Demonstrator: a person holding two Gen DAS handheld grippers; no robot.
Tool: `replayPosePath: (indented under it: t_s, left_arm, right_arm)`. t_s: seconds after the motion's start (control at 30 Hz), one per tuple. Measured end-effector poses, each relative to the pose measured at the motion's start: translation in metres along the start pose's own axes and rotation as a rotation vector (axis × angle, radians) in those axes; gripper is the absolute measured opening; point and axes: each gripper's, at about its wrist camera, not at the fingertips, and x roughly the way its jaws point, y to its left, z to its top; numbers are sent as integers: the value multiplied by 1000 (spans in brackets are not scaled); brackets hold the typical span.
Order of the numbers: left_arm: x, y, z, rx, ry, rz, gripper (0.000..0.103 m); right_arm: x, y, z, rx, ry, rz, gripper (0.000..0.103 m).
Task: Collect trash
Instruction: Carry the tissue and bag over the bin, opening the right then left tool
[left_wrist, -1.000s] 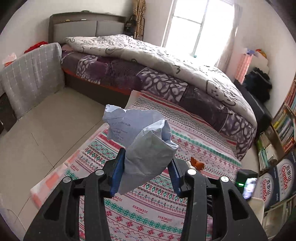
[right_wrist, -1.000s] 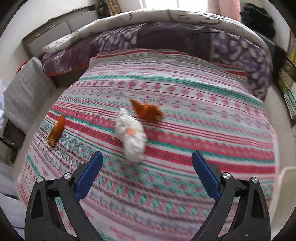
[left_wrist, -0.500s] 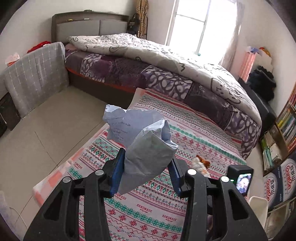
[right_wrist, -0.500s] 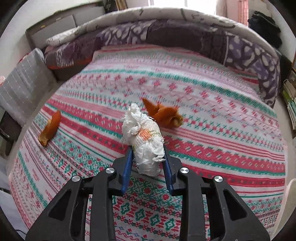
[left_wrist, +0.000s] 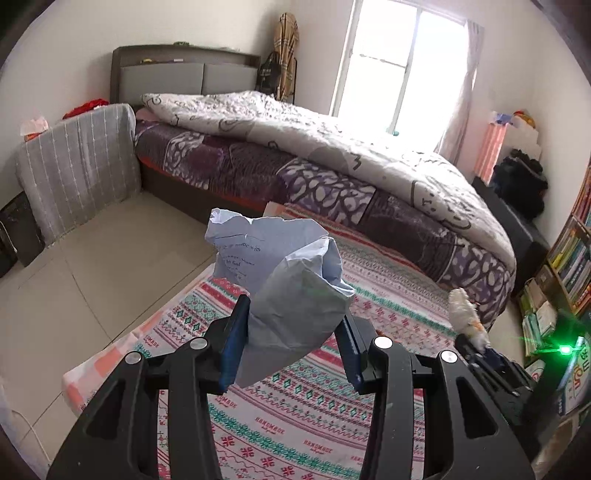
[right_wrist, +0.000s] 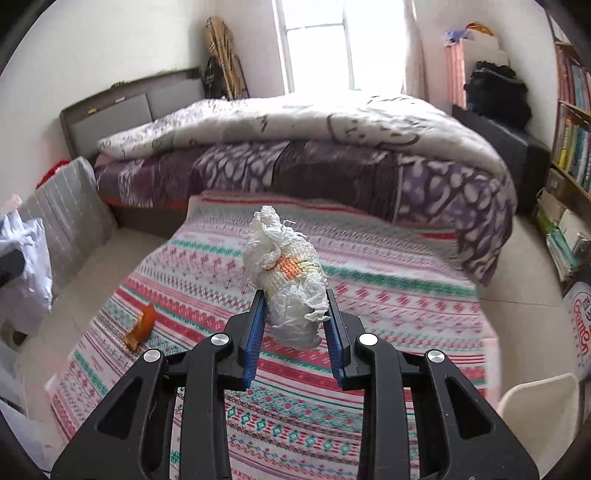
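My left gripper (left_wrist: 291, 343) is shut on a crumpled sheet of printed paper (left_wrist: 284, 280) and holds it above the patterned rug (left_wrist: 280, 435). My right gripper (right_wrist: 295, 332) is shut on a white tissue wad (right_wrist: 288, 277) with an orange patch, lifted above the rug (right_wrist: 388, 332). The wad and right gripper also show at the right of the left wrist view (left_wrist: 465, 317). An orange peel (right_wrist: 142, 325) lies on the rug at the left. The paper shows at the left edge of the right wrist view (right_wrist: 26, 258).
A bed with a quilt (left_wrist: 332, 147) stands behind the rug. A grey cushion (left_wrist: 77, 162) leans at the left. Bookshelves (right_wrist: 572, 147) and a box (right_wrist: 580, 325) stand at the right. A white bin rim (right_wrist: 539, 406) is at the lower right.
My right gripper closed on the tissue wad and lifted it off the rug. Both grippers rose and tilted up. The second orange peel is out of view.
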Motion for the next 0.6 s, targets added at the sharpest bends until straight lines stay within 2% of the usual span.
replayPosePath:
  t_s: [0.33, 0.6]
  left_arm:
    - [-11, -31, -9, 41, -32, -23, 45]
    - [-12, -62, -24, 99, -31, -40, 45]
  right_arm:
    - [-49, -49, -8, 87, -26, -27, 29]
    - [-63, -77, -22, 108, -53, -70, 29]
